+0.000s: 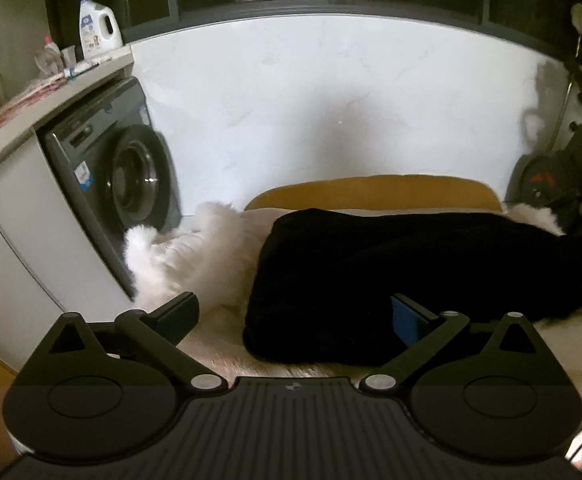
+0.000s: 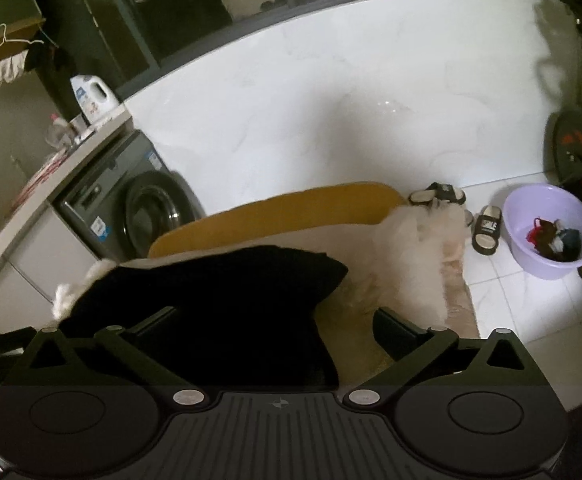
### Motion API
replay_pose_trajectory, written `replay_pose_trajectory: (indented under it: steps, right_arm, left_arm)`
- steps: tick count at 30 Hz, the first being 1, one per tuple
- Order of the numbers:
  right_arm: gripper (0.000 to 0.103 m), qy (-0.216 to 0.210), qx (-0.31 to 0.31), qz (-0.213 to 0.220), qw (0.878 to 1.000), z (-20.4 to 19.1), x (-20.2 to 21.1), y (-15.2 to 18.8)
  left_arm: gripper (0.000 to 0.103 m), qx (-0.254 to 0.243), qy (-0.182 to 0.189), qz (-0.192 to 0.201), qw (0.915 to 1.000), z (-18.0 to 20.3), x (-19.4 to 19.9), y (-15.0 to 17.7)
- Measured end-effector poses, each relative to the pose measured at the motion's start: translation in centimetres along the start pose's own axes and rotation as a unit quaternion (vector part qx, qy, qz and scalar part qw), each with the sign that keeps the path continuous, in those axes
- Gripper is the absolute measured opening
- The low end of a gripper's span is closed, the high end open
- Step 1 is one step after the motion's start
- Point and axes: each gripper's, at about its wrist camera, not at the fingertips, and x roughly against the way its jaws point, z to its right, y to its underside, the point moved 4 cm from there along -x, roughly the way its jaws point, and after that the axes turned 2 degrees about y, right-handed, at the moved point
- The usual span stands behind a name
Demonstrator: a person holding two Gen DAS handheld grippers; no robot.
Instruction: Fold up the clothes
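So a black garment (image 1: 391, 280) is laid out on a fluffy white cover (image 1: 187, 264) spread over a yellow-topped table (image 1: 375, 190), and it's seen bunched into a thick, partly folded shape with one end stretching off to the right in the left wrist view. The left gripper (image 1: 295, 314) is held just above the garment's near edge with its fingers spread wide; nothing is pinched between them, though the right-hand finger is seen against the black cloth. Same story for the right gripper (image 2: 275, 334): fingers fully spread, the black garment (image 2: 219, 300) lying under and between them, but no pad is pressed on it as far as can be told. A dark washing machine (image 1: 119, 176) is tucked under a counter to the left, with a white detergent bottle (image 1: 97, 30) set on top. On the tiled floor to the right, a purple basin (image 2: 551, 232) with some small dark items and a pair of slippers (image 2: 487, 230) are seen.
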Motion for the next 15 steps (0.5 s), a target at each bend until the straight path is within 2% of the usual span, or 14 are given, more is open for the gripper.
replay_pose_trajectory:
  steps: [8,15]
  right_arm:
    - [0.102,0.02,-0.001,0.018,1.0,-0.8,4.0,0.8]
    - [0.102,0.041,0.01,0.026,0.999,-3.0,7.5,3.8]
  left_arm:
    - [0.102,0.01,0.031,0.016,0.9993,0.0,3.0,1.0]
    - [0.102,0.012,0.048,0.023,0.9985,-0.4,6.3,3.0]
